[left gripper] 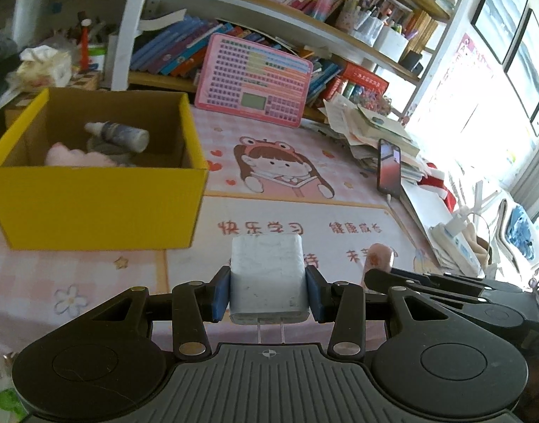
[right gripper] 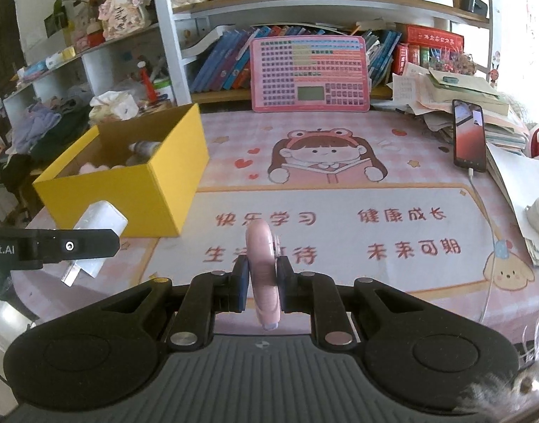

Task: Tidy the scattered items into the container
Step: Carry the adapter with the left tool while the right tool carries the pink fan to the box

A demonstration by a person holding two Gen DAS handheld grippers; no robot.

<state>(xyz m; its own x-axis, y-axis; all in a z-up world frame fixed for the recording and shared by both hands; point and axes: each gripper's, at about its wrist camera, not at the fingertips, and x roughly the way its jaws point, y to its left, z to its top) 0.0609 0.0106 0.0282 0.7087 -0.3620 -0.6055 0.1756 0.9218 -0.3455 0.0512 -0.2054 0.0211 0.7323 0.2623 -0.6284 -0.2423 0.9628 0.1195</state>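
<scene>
Left jaws clamped on white charger (left gripper: 266,275) — right jaws on pink disc (right gripper: 263,275), make unclear.

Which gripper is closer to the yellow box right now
Left. The left gripper, shut on the white charger, sits just short of the yellow box. The right gripper, clamping a pink item, is farther off, out over the mat.

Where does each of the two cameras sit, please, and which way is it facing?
Left wrist: behind the left gripper, looking down across the pink cartoon desk mat; the gripper clamps a white plug-in charger block.
Right wrist: behind the right gripper, facing the bookshelf; the gripper clamps a flat pink round-edged gadget.
Shared: open yellow cardboard box, pink button-grid learning tablet, propped phone; each view catches the other gripper.
</scene>
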